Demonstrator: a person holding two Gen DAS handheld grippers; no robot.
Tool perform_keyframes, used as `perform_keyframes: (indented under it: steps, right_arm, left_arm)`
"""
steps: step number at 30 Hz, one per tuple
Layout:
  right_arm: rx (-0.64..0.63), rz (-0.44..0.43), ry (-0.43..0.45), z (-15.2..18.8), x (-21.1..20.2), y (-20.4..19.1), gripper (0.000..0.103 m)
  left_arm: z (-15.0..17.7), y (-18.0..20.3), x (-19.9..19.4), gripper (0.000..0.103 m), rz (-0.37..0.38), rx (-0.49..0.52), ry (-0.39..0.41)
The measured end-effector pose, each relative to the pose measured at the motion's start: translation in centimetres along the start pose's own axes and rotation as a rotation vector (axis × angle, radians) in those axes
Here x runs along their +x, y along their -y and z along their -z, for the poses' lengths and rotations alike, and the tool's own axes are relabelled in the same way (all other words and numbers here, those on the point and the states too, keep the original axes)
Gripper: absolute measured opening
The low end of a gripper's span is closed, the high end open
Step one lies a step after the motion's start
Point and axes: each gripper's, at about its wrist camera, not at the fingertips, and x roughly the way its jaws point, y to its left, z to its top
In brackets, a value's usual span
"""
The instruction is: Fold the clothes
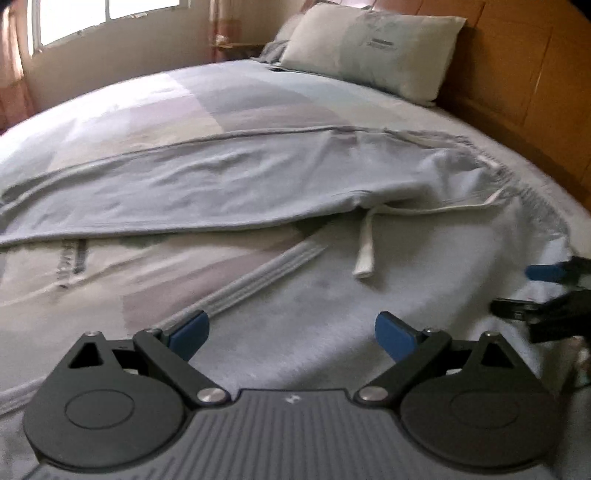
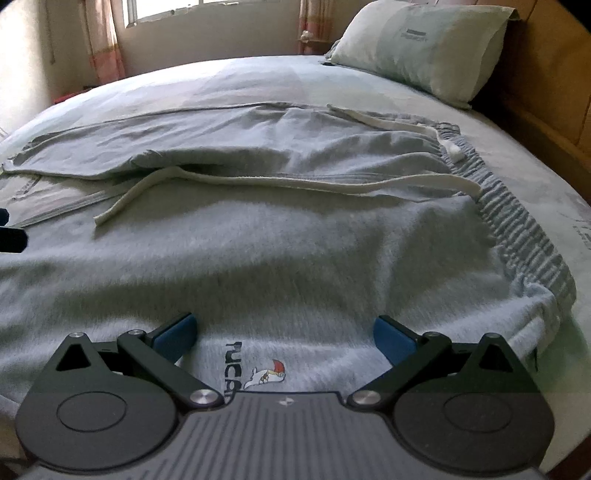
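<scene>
Grey sweatpants (image 1: 221, 184) lie spread across the bed, one leg stretched along the far side and the other nearer me. Their elastic waistband (image 2: 517, 229) runs down the right side. A white drawstring (image 2: 258, 181) trails over the cloth, its end (image 1: 365, 251) loose. A small printed logo (image 2: 258, 373) shows on the near leg. My left gripper (image 1: 291, 332) hovers open over the near leg's fleecy cloth, nothing between its blue pads. My right gripper (image 2: 284, 336) is open just above the logo, also holding nothing. It shows at the right edge of the left wrist view (image 1: 528, 291).
The bed sheet (image 1: 147, 99) is pale with colour blocks. A pillow (image 1: 369, 48) leans on the wooden headboard (image 1: 517, 74) at the far right. A window (image 1: 92, 18) and pink curtains stand behind the bed. A ribbed grey strip (image 1: 258, 273) lies by the left pad.
</scene>
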Motion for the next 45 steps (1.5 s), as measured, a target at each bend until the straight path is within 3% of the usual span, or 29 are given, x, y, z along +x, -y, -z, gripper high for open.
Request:
perform_keyframes:
  steps: [4, 8, 12, 14, 19, 23, 27, 31, 33, 36, 38, 41, 45]
  right_arm:
    - [0.027, -0.010, 0.060, -0.2, -1.9, 0.7, 0.103]
    - [0.058, 0.009, 0.097, -2.0, -0.9, 1.6, 0.103]
    - [0.097, -0.036, 0.026, -2.6, 2.1, 2.0, 0.103]
    - [0.058, -0.014, 0.051, -1.6, 1.9, 1.5, 0.103]
    - [0.019, 0.022, -0.003, -1.5, 0.3, 0.3, 0.103]
    - [-0.046, -0.010, 0.091, -3.7, -0.2, -0.6, 0.103]
    - [-0.048, -0.029, -0.064, -4.9, 3.4, -1.4, 0.103]
    - [0.009, -0.030, -0.111, -5.2, 3.6, -0.8, 0.103]
    - [0.029, -0.035, -0.128, -6.3, 3.2, -0.9, 0.103]
    - [0.026, -0.061, -0.048, -9.2, 2.2, -1.8, 0.103]
    - [0.015, -0.083, -0.018, -11.9, 2.6, -3.0, 0.103]
    - [-0.006, -0.145, -0.045, -16.0, 4.8, -6.6, 0.103]
    - [-0.136, -0.222, -0.088, -19.9, 8.6, -13.5, 0.103]
  left_arm:
    - [0.0, -0.1, -1.0, 0.097, 0.034, -0.015, 0.022]
    - [-0.2, -0.2, -0.7, 0.097, 0.034, -0.010, 0.022]
    - [-0.2, -0.4, -0.8, 0.097, 0.026, -0.013, 0.021]
    - [-0.2, -0.6, -0.9, 0.097, 0.023, -0.015, 0.021]
    - [-0.4, -0.6, -0.5, 0.097, 0.013, 0.002, -0.006]
    - [-0.4, -0.2, -0.3, 0.097, 0.005, 0.035, -0.011]
    - [-0.7, -0.5, 0.1, 0.097, 0.004, 0.028, -0.011]
    - [-0.8, -2.0, 0.3, 0.097, -0.005, 0.019, -0.016]
    - [-0.9, -3.5, 0.6, 0.097, -0.012, -0.010, -0.019]
    - [-1.4, -6.5, 1.2, 0.097, -0.030, -0.093, -0.021]
    - [-2.0, -8.3, 0.8, 0.097, -0.083, -0.144, -0.005]
    - [-2.4, -10.9, -0.4, 0.097, -0.157, -0.195, 0.040]
    - [-1.8, -15.1, -1.5, 0.097, -0.229, -0.299, 0.058]
